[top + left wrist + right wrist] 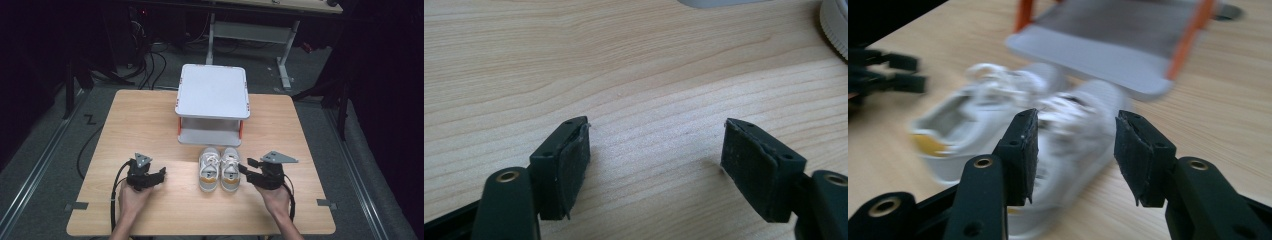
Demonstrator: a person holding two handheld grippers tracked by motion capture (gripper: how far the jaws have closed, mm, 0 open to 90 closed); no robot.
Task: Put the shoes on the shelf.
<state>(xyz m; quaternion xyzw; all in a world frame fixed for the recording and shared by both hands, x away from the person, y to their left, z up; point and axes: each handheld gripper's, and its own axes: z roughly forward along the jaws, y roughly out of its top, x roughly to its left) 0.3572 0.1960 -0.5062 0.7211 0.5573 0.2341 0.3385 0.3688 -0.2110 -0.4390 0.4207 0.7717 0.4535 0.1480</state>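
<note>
Pair of white sneakers (220, 169) sits side by side at lower centre of the high view, just in front of the small white two-tier shelf (213, 104). Right gripper (243, 166) is beside the right shoe, jaws apart, nothing pinched. Left gripper (654, 145) spread wide over bare table (140, 125). Shoes look light, soft upper, stiffer sole: best to pinch the heel collar or sidewall, not the laces.
</note>
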